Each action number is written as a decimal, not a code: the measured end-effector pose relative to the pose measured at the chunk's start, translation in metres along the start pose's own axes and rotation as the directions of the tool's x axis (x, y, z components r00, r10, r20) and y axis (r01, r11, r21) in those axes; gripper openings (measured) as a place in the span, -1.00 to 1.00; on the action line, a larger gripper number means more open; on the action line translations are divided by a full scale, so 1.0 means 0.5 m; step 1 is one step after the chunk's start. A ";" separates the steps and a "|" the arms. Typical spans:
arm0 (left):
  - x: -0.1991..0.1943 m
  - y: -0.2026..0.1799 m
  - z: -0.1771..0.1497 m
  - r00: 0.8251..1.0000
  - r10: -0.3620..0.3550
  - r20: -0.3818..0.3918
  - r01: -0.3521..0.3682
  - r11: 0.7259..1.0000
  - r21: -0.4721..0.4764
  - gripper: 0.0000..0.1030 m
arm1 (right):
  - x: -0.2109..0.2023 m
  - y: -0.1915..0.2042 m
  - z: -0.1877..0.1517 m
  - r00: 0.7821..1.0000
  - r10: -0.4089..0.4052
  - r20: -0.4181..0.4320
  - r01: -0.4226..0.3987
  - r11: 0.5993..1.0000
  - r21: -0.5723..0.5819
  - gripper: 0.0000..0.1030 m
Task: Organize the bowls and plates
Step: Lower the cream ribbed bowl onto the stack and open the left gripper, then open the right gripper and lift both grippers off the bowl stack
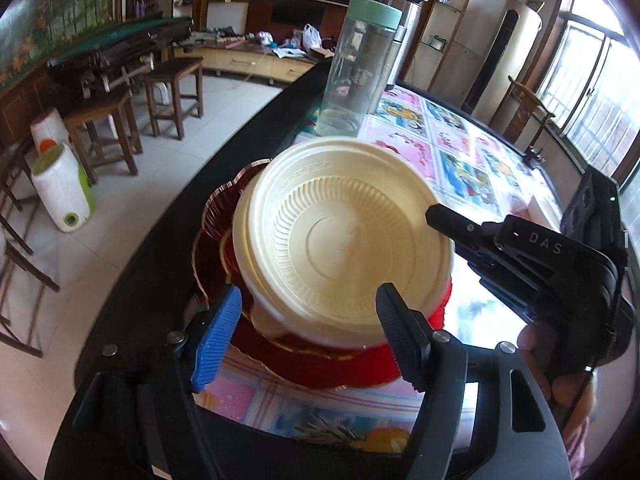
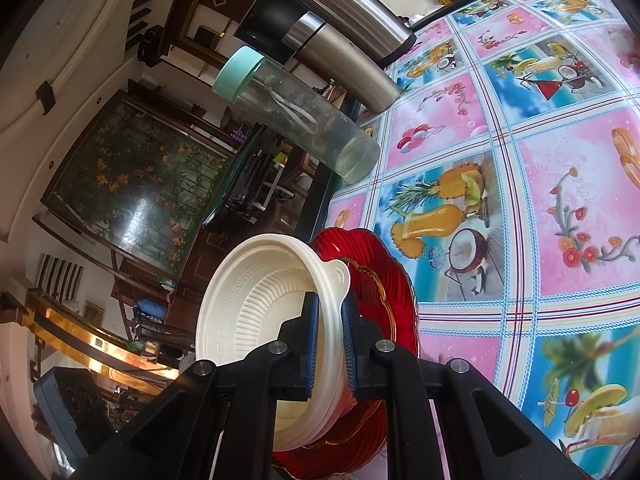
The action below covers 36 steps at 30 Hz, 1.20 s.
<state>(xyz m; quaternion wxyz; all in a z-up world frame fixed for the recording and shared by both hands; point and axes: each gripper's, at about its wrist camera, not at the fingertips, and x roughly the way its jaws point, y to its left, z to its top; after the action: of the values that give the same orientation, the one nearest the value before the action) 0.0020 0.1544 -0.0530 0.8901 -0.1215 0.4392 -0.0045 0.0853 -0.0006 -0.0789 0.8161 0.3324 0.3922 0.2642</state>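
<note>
The right gripper [image 2: 330, 344] pinches the rim of the cream bowl [image 1: 344, 236], which sits on red plates [image 2: 384, 280] near the table [image 2: 540, 168] edge, while the left gripper [image 1: 308, 340] stands wide, its fingers clear of the bowl

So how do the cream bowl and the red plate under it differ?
The cream bowl is opaque plastic with fine ribs and a key pattern inside its rim; the red plate is translucent with a scalloped, gold-edged rim. The bowl is deeper, the plate shallow and wider. The right tool is clamped on the bowl's rim, while the plate is not gripped. Both are round, ribbed and stacked at the table's edge.
</note>
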 end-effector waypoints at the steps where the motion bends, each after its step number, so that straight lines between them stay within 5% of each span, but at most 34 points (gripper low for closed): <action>1: -0.001 0.006 -0.003 1.000 -0.018 -0.009 0.018 1.000 -0.014 0.36 | -0.001 0.000 0.000 1.000 -0.003 0.001 0.003 1.000 0.000 -0.76; 29: -0.036 0.039 -0.004 0.998 0.039 0.041 -0.037 0.998 -0.058 0.36 | -0.014 0.035 -0.003 0.996 0.080 -0.044 -0.083 0.994 -0.068 -0.69; 33: -0.035 0.033 -0.003 0.998 0.044 0.040 -0.042 0.998 -0.057 0.36 | -0.019 0.028 -0.001 0.997 0.054 -0.051 -0.057 0.996 -0.065 -0.36; 36: -0.037 0.028 -0.002 0.998 0.042 0.043 -0.040 0.998 -0.053 0.36 | -0.032 0.023 0.002 0.998 0.051 -0.036 -0.053 0.996 -0.067 -0.31</action>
<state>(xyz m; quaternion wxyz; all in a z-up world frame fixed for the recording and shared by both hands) -0.0117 0.1698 -0.0421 0.8960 -0.1356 0.4220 0.0279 0.0753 -0.0048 -0.0622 0.8130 0.3100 0.3879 0.3041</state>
